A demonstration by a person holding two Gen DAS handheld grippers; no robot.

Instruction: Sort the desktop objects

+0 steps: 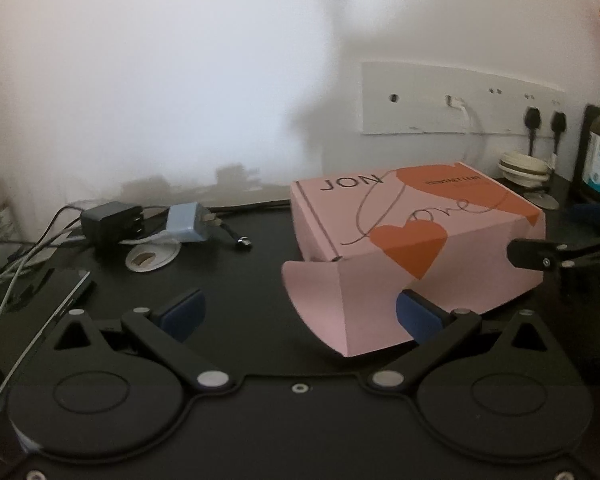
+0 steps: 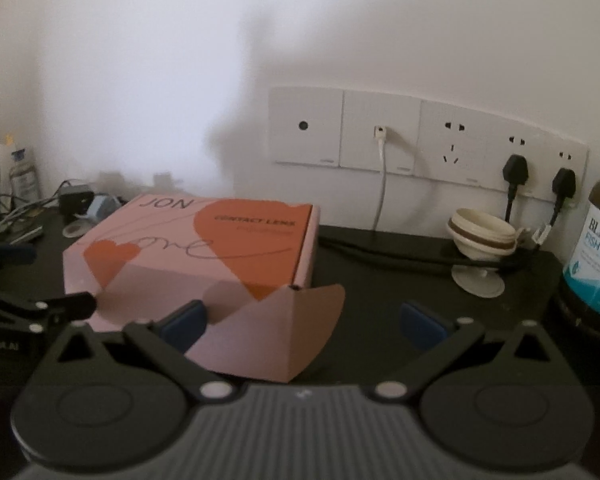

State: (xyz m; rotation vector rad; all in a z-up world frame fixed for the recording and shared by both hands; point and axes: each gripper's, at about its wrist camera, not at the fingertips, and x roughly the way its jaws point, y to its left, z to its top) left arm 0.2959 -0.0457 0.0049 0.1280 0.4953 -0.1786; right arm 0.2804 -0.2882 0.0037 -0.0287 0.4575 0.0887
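Left wrist view, left gripper (image 1: 298,312) spread wide, level, beside pink box (image 1: 412,232)

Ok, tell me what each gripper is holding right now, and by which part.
Nothing is held. The left gripper and the right gripper are both open, flanking the pink box; only its side flap lies between the right fingers, ungripped.

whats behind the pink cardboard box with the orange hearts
Behind the pink cardboard box with orange hearts stands the white wall, with a white socket panel up to the right and a white cable dropping from it. The black desk strip directly behind the box is hidden.
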